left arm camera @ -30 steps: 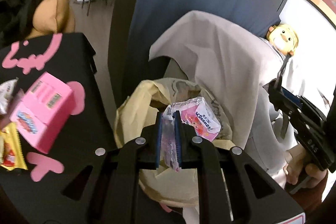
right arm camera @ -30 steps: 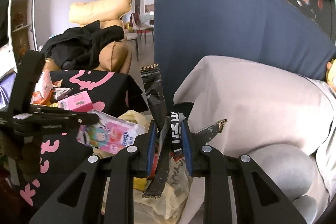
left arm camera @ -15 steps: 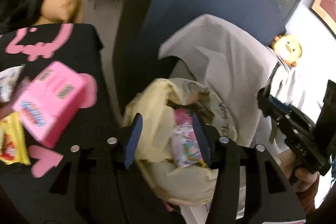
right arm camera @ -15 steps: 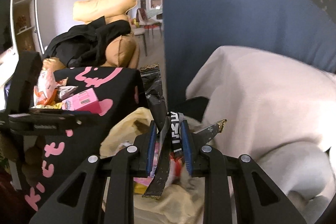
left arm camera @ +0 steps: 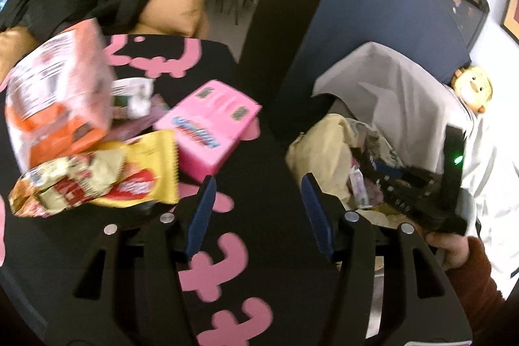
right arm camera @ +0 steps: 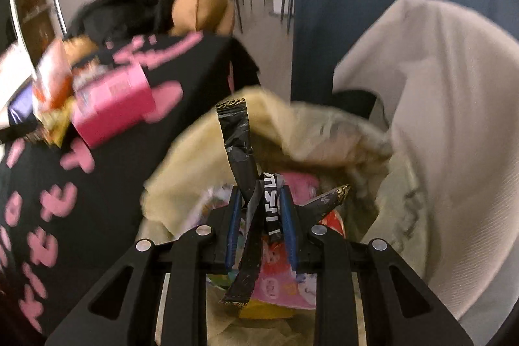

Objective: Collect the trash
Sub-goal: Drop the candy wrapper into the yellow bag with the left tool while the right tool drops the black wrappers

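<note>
Black bench (left arm camera: 259,171) with pink marks fills mid-frame; left hand-held gripper (left arm camera: 256,216) gapes empty, jaws just opened; right hand-held gripper (right arm camera: 261,226) pinches black wrapper (right arm camera: 241,158) over bag (right arm camera: 201,151)

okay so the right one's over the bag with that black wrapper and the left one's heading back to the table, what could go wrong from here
The black wrapper is long and sticks up past the yellow bag's rim, so when the right hand-held gripper lets go it may drape over the edge instead of dropping in.

The left hand-held gripper, jaws just opened and empty, faces a loose pile; reaching for the yellow snack packet could nudge the pink box.
</note>
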{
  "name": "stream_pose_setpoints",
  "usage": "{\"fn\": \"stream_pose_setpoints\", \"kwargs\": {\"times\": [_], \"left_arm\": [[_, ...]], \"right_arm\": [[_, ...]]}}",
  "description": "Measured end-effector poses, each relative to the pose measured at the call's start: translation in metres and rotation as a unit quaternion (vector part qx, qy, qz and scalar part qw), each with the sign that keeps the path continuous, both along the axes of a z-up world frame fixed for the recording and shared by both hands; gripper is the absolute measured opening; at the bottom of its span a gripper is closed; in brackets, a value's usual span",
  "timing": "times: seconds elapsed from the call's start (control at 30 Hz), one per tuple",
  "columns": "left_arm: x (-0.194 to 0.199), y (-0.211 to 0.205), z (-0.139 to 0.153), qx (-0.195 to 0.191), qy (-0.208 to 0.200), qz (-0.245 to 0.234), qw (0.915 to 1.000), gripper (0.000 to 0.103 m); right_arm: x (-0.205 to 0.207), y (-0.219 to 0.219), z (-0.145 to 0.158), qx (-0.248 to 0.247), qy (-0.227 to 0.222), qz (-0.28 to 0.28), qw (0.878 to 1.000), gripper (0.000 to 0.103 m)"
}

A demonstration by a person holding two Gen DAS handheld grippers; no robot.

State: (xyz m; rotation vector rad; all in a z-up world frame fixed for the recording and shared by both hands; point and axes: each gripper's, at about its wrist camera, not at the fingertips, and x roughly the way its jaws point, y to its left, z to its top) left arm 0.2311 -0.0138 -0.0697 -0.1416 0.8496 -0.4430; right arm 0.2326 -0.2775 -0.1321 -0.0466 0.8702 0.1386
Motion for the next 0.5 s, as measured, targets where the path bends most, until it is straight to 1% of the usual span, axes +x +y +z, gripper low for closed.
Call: {"fn": "stream_pose_setpoints", "kwargs": {"times": [0.1, 0.27, 0.3, 0.4, 0.43, 0.47, 0.5], "left_arm": [[-0.001, 0.017, -0.003, -0.005, 0.005, 0.015, 0.9999, 0.053], [-0.003, 0.040, -0.011, -0.009, 0.013, 0.035, 0.9993, 0.053], [-0.003, 0.044, -0.012, -0.011, 0.014, 0.039, 0.9991, 0.053], [-0.007, 0.060, -0.014, -0.016, 0.016, 0.052, 0.9984, 0.053], [-0.008, 0.063, -0.014, -0.018, 0.015, 0.055, 0.9982, 0.054], [-0.009, 0.068, -0.014, -0.020, 0.014, 0.058, 0.9980, 0.055], [-0.011, 0.073, -0.013, -0.021, 0.012, 0.061, 0.9978, 0.057]], "right_arm": [[0.003, -0.003, -0.018, -0.011, 0.026, -0.011, 1.000, 0.023], [0.006, -0.011, -0.027, -0.021, 0.055, -0.029, 0.998, 0.023], [0.006, -0.013, -0.028, -0.019, 0.057, -0.033, 0.998, 0.023], [-0.001, -0.017, -0.022, -0.007, 0.046, -0.045, 0.998, 0.025], [-0.004, -0.017, -0.019, -0.005, 0.042, -0.046, 0.998, 0.028], [-0.008, -0.017, -0.014, -0.004, 0.036, -0.045, 0.998, 0.034], [-0.010, -0.016, -0.010, -0.005, 0.030, -0.045, 0.999, 0.038]]}}
